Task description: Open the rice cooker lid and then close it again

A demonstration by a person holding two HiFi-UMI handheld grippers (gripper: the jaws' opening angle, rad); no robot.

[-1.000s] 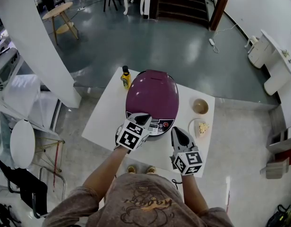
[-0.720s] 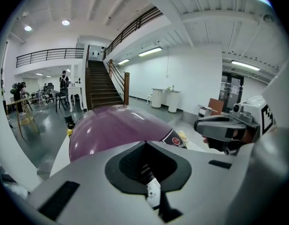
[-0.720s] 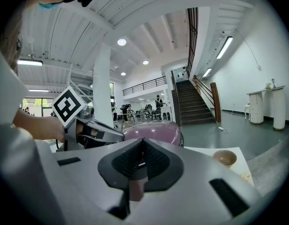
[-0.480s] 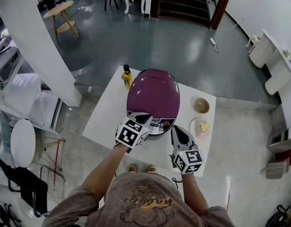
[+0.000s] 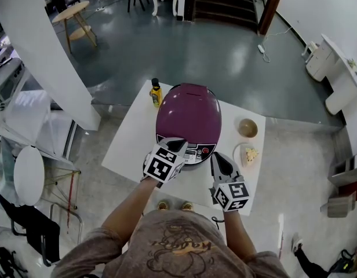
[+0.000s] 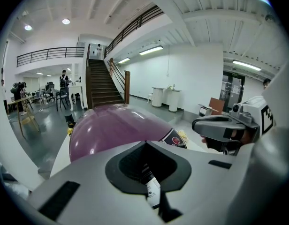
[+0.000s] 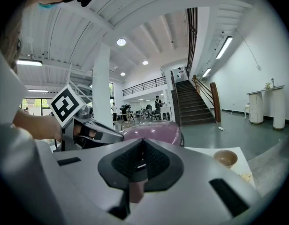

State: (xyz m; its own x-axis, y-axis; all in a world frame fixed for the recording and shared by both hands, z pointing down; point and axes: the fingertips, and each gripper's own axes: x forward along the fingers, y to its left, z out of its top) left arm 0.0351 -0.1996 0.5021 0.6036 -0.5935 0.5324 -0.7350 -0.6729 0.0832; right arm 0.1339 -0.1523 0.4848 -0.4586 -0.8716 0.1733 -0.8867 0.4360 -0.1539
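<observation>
The purple rice cooker [image 5: 187,117] stands on the white table [image 5: 129,141] with its lid down. Its control panel [image 5: 197,152] faces me. My left gripper [image 5: 177,145] is shut and empty. Its tip lies at the cooker's front, at the lid's lower edge just left of the panel; I cannot tell if it touches. In the left gripper view the purple lid [image 6: 107,128] fills the space just past the closed left gripper [image 6: 145,145]. My right gripper [image 5: 217,160] is shut and empty, over the table to the right of the panel. The right gripper view shows the cooker [image 7: 156,131] beyond the right gripper [image 7: 143,143].
A yellow bottle with a dark cap [image 5: 156,94] stands at the table's far edge, left of the cooker. To the right are a small bowl [image 5: 247,128] and a plate with food [image 5: 247,155]. Grey floor surrounds the table, with stairs further back.
</observation>
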